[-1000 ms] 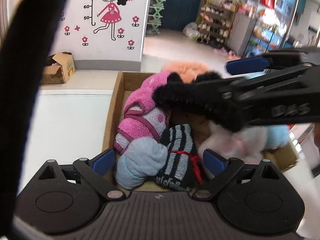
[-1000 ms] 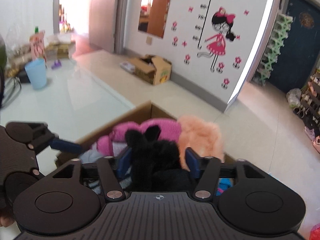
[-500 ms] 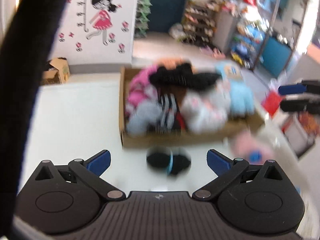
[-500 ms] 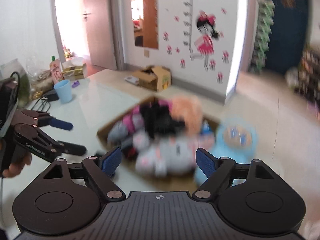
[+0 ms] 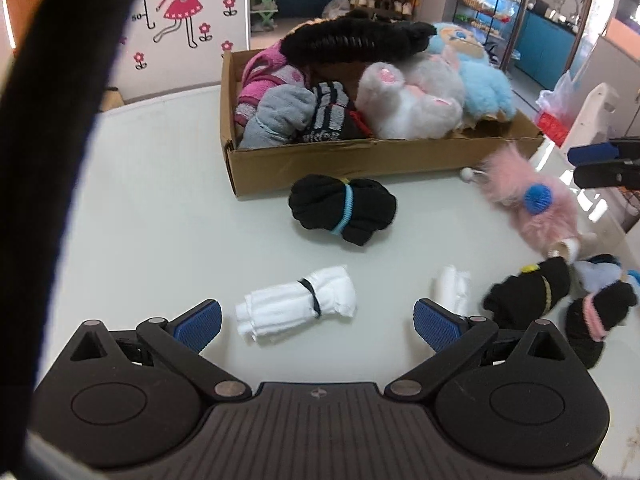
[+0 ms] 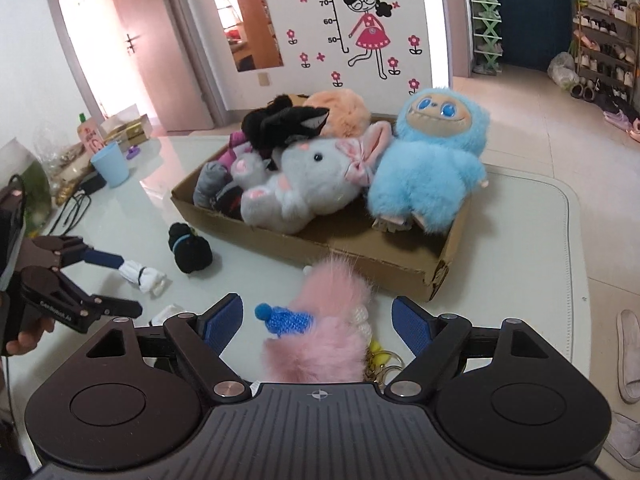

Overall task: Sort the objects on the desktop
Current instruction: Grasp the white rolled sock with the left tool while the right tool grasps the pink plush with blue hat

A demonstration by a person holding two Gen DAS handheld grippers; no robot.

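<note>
A cardboard box (image 6: 360, 252) on the white table holds a blue plush (image 6: 432, 164), a grey rabbit (image 6: 304, 188), a black furry toy (image 6: 280, 124) and rolled socks. My right gripper (image 6: 318, 320) is open, its fingers on either side of a pink furry toy (image 6: 336, 292) on the table, pads clear of it. My left gripper (image 5: 316, 320) is open just above a white sock roll (image 5: 296, 312), with nothing gripped. A black sock roll (image 5: 342, 208) lies in front of the box (image 5: 360, 160). The right gripper (image 5: 596, 162) shows at the right edge of the left wrist view.
A small white roll (image 5: 454, 288) and two black sock bundles (image 5: 528, 292) lie at the right of the left gripper. A blue cup (image 6: 110, 164), cables and a glass jar stand at the table's far left. A person's hand (image 6: 24, 336) holds the left gripper (image 6: 128, 282).
The right gripper was shut on the black furry toy over the box; the toy now lies in the box and the jaws stand wide. Both grippers pulled back from the box over the table.
</note>
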